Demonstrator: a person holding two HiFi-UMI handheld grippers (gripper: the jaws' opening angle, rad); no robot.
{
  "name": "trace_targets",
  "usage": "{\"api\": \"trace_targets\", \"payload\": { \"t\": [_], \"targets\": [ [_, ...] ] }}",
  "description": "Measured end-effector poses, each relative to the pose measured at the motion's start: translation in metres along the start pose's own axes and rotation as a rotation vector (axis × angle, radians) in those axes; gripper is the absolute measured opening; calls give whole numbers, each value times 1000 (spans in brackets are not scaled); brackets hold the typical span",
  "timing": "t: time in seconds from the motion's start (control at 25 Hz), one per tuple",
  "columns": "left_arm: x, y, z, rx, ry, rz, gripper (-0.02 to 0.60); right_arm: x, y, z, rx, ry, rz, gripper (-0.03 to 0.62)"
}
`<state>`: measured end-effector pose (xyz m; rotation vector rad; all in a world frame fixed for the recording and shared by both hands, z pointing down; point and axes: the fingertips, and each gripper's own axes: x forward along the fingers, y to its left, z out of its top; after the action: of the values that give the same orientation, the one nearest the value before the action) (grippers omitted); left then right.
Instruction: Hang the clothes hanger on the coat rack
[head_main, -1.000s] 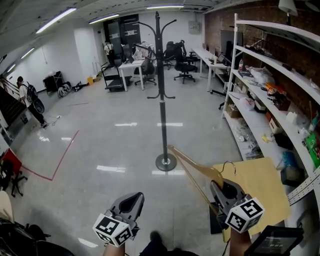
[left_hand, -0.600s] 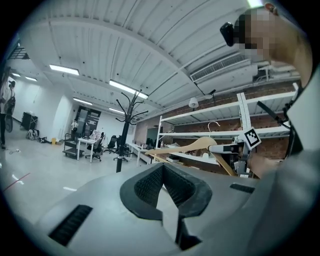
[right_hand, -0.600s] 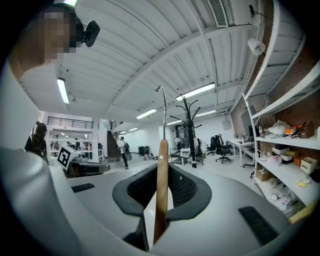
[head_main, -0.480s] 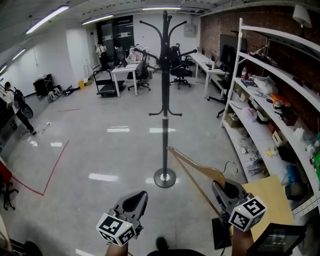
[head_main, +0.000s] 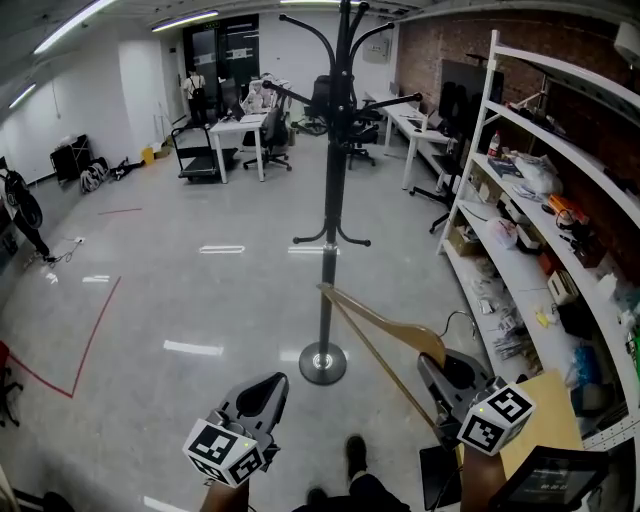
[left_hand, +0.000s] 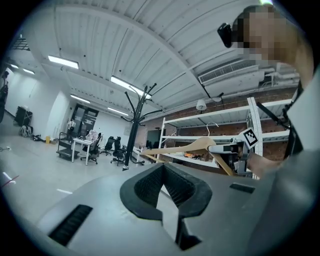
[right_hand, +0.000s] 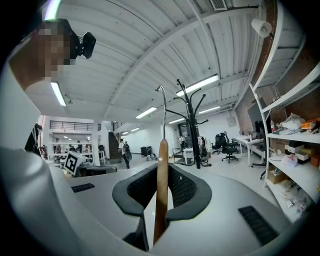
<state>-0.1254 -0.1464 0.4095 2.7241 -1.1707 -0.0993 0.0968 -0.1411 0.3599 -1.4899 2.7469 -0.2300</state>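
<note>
I am holding the wooden hanger (head_main: 380, 325) in my right gripper (head_main: 440, 372), up in the air to the right of the coat rack (head_main: 338, 150); the jaws are pinching the smooth, pale brown wood near its neck. The right gripper view is showing what the head view is not: the hanger (right_hand: 161, 190) is standing edge-on between the ribbed black pads, with its thin wire hook (right_hand: 162, 100) rising above. The left gripper view is giving the side shape instead, with the hanger (left_hand: 185, 147) spreading in a shallow curve. From the head view its far tip is showing just beside the black metal pole, and I cannot tell whether they are touching. My left gripper (head_main: 268, 388) is hanging low over the glossy grey floor (head_main: 180, 280), jaws together and gripping nothing. The rack's round base (head_main: 322, 363) is sitting on that floor; white shelving (head_main: 560, 70) along the brick wall is carrying bags, boxes and small clutter.
</note>
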Motion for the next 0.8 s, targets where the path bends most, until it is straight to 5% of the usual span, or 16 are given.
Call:
{"api": "trace_targets", "payload": {
  "t": [0.4, 0.8],
  "targets": [
    [146, 64, 47, 94, -45, 55, 0, 109, -104, 41, -37, -35, 141, 55],
    [223, 109, 65, 118, -31, 100, 0, 206, -144, 82, -77, -23, 356, 55]
  ]
}}
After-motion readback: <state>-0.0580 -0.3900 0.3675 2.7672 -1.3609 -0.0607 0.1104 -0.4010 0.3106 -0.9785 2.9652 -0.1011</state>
